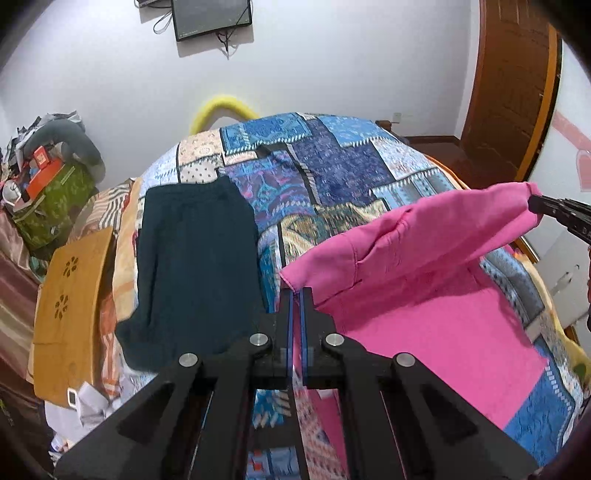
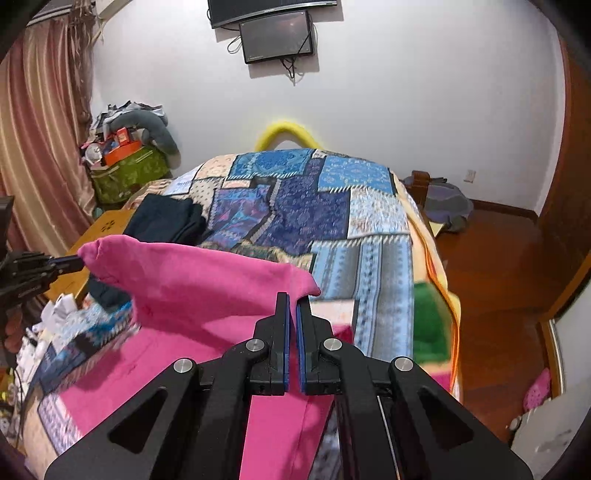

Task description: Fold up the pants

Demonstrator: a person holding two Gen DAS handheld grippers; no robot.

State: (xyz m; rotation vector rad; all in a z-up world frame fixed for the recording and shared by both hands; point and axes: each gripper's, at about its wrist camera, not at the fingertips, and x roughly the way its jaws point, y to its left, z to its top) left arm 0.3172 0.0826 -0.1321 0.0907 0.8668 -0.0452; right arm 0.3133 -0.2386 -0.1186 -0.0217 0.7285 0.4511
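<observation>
Both the left gripper [image 1: 296,295] and right gripper [image 2: 292,301] have jaws clamped on the pink pants [image 1: 406,240], whose lower part is hidden behind the grippers' bodies.

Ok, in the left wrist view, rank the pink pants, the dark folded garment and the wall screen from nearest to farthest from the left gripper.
1. pink pants: clamped in the left gripper, stretching right.
2. dark folded garment: on the bed, to the left.
3. wall screen: high on the far wall.
</observation>
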